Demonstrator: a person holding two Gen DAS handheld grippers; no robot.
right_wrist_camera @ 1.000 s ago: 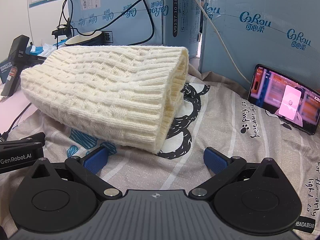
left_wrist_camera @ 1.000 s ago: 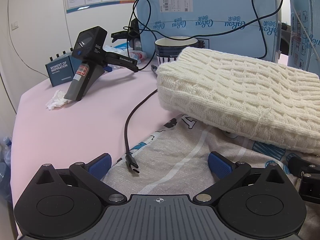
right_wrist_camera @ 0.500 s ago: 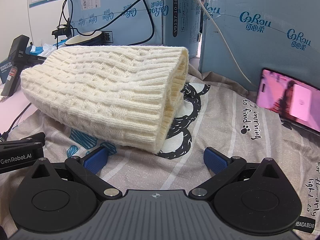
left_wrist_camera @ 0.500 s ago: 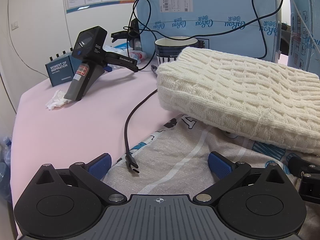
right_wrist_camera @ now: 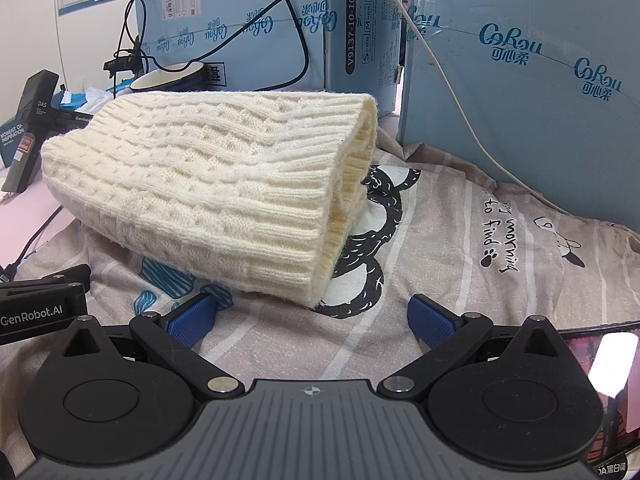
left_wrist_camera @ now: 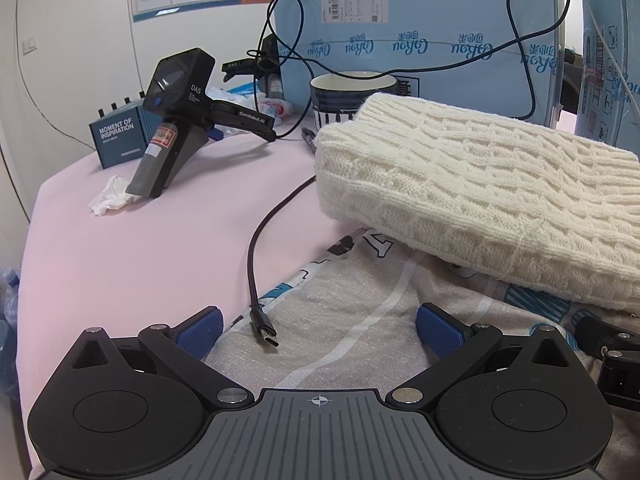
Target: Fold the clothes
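Cream cable-knit wool, one folded sweater [left_wrist_camera: 472,196], fills the right of the left wrist view, lying on one soft grey printed garment [left_wrist_camera: 360,312]. At its left one black cable [left_wrist_camera: 256,264] curves across the smooth pink table [left_wrist_camera: 120,264]. Left gripper [left_wrist_camera: 318,326] and right gripper [right_wrist_camera: 310,316] each show two ribbed blue pads set wide apart, gripping nothing.

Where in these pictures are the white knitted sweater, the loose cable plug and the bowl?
sweater [right_wrist_camera: 208,184], right wrist view, middle of its knitted top face.
cable plug [left_wrist_camera: 265,330], left wrist view, on the plug's black body, lying on the printed cloth.
bowl [left_wrist_camera: 344,98], left wrist view, on its dark striped side.
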